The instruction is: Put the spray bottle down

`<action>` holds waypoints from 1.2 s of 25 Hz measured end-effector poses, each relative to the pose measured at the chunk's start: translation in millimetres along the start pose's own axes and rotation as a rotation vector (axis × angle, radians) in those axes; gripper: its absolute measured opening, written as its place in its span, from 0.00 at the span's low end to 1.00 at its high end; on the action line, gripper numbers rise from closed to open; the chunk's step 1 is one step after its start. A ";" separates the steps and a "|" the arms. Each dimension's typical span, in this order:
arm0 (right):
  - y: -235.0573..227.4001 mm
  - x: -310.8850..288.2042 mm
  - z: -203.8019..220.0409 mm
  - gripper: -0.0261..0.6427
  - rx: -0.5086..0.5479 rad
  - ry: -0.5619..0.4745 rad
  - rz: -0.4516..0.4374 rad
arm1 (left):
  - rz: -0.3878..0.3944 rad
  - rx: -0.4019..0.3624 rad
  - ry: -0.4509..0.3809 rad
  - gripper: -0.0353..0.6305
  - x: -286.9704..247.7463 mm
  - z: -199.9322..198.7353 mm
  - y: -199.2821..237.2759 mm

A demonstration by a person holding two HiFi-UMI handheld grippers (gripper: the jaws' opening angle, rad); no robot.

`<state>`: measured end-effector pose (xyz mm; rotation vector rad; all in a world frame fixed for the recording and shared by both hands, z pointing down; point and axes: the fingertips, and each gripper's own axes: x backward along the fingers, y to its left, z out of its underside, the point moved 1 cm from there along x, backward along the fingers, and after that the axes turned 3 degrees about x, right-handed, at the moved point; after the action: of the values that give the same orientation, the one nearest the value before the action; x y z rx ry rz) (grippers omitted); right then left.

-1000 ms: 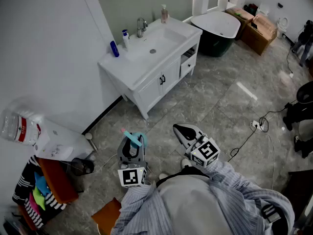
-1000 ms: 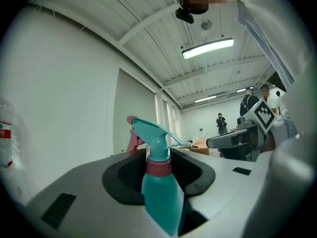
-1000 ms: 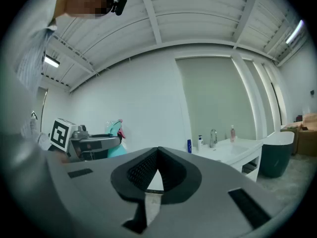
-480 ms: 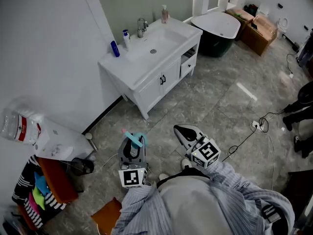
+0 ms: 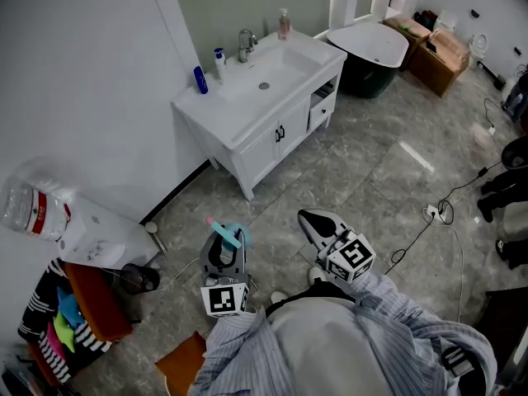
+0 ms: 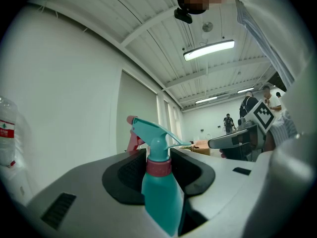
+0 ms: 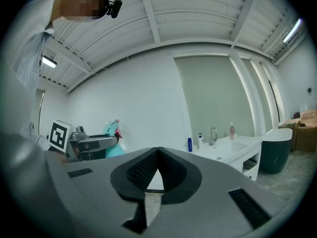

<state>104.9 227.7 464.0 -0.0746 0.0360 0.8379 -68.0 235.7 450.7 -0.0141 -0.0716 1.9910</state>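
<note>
Only our view is drifting; both hands are staying put. We are clamping the spray bottle [image 6: 160,190] in the left hand-held gripper [image 5: 222,249], with the right hand-held gripper [image 7: 157,153] pinched closed and empty. We are aiming for a slow, upright set-down on the counter [image 5: 224,110].

In the head view we can see only the teal trigger top of the spray bottle [image 5: 231,233]. Its body is hidden between the jaws of the left gripper [image 5: 223,246]. In the left gripper view, the bottle's base is hidden behind the gripper's own shell near the lower edge.

A clear water bottle [image 5: 29,209] is cut by the left edge. A heap of striped and coloured cloth [image 5: 49,320] runs off the bottom-left corner. An orange object [image 5: 177,361] is half covered by the person's sleeve [image 5: 239,345], so we cannot tell what it is.

The small bottles [image 5: 200,79] on the washstand [image 5: 239,118] are too small for us to read their labels. Dark shapes [image 5: 516,151] are cut off at the right edge. The far-off people [image 6: 229,120] in the left gripper view are too small to make out.
</note>
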 end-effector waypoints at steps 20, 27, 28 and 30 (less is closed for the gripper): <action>18.0 -56.4 10.2 0.06 -0.028 0.011 0.027 | -0.033 0.012 0.009 0.27 2.0 18.0 75.2; -41.7 -115.7 3.0 0.06 -0.043 -0.014 0.011 | -0.053 -0.010 -0.001 0.27 -72.1 17.8 101.4; -53.1 -124.8 -0.3 0.06 -0.042 -0.019 0.008 | -0.053 -0.015 -0.003 0.27 -86.6 15.7 103.8; -77.4 -142.3 -6.8 0.06 -0.039 -0.027 0.000 | -0.054 -0.026 -0.008 0.27 -116.5 11.2 107.5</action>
<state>67.3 70.2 469.9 -0.1000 -0.0058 0.8394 -118.8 85.1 453.2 -0.0206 -0.1024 1.9361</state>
